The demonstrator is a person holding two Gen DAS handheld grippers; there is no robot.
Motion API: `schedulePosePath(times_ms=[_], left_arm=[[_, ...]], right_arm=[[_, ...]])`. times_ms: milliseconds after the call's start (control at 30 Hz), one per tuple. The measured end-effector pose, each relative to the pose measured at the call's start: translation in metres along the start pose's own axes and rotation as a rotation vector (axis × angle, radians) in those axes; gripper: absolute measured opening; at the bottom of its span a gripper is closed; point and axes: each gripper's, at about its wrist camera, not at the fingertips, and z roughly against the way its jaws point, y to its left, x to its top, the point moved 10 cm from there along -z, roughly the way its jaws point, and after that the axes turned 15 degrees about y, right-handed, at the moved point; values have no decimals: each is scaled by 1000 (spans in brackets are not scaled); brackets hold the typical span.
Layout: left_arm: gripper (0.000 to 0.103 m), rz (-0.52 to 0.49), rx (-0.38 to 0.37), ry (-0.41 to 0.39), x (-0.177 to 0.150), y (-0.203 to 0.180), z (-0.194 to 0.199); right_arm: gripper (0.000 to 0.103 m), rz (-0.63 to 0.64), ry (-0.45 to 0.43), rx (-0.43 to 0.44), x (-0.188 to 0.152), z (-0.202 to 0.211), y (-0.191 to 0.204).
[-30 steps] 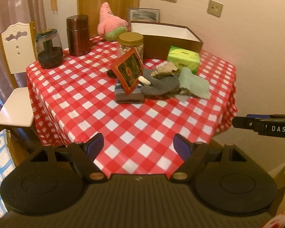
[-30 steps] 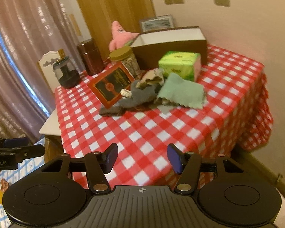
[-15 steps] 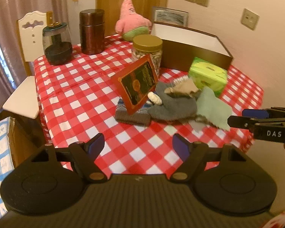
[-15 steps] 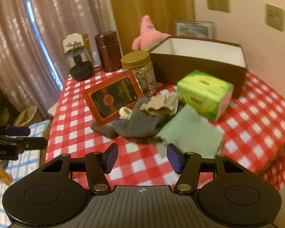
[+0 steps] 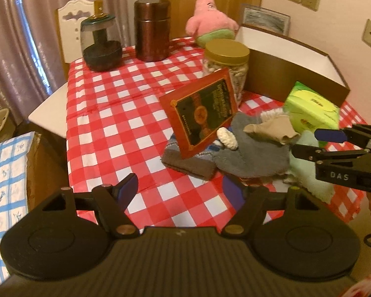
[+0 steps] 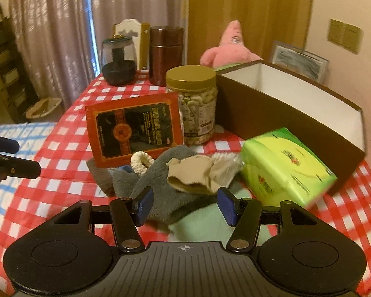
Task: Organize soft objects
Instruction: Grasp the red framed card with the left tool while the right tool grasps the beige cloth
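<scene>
Tilting downward over the table (image 5: 106, 104), both claws are nearer the heap than before. Right claw (image 6: 185, 204): released, empty, above grey cloth (image 6: 160, 198) and beige sock (image 6: 193, 173). Left claw (image 5: 180, 190): released, empty, jaws just narrowing, short of the striped sock (image 5: 188, 163).

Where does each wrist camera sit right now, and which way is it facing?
Left wrist: on the left hand-held gripper, angled down over the red checked tablecloth; the right hand-held gripper juts in.
Right wrist: on the right hand-held gripper, low over the grey fleece cloth.
Shared: red framed card, gold-lidded jar.
</scene>
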Motion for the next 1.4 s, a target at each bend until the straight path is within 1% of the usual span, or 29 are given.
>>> schedulePosePath(times_ms=[200, 400, 433, 467, 500, 533, 567, 633, 733, 900, 1000, 1100, 1200, 1267, 1333, 1367, 1400], left_arm=[[73, 22, 23, 10, 3, 5, -11], [73, 3, 18, 10, 13, 12, -24], [73, -5, 13, 7, 15, 12, -27], [73, -16, 9, 2, 18, 12, -29], [73, -30, 4, -4, 22, 11, -31], [73, -42, 1, -5, 25, 11, -34], [73, -54, -2, -3, 28, 10, -37], [73, -80, -15, -6, 35, 10, -42], [73, -122, -39, -17, 43, 11, -49], [73, -153, -52, -26, 62, 23, -63], [73, -159, -96, -31, 74, 27, -73], [72, -185, -137, -36, 86, 25, -85], [61, -219, -174, -46, 96, 16, -94], [41, -232, -208, -52, 100, 8, -95], [34, -241, -237, -64, 102, 0, -92], [24, -253, -248, -78, 103, -5, -88], [18, -273, -258, -93, 102, -10, -84]], right_arm=[[58, 102, 9, -51, 12, -32, 3], [58, 137, 26, -113, 18, -55, 2], [56, 132, 24, -113, 18, -57, 1], [52, 125, 18, -114, 19, -57, -1], [35, 118, 14, -113, 19, -57, -1], [24, 112, 20, -108, 19, -57, -2], [21, 107, 28, -108, 18, -58, -2], [10, 94, 25, -97, 19, -55, -3], [7, 55, 5, -94, 22, -45, -6], [7, -77, -24, -61, 28, -20, -15], [7, -160, -12, -52, 27, -9, -22], [7, -242, 0, -52, 22, -1, -31], [7, -308, 15, -60, 14, 6, -42], [7, -331, 21, -79, 8, 11, -47], [7, -351, 24, -97, 2, 17, -51], [7, -362, 24, -105, -1, 20, -54], [7, -374, 27, -113, -4, 23, -56]])
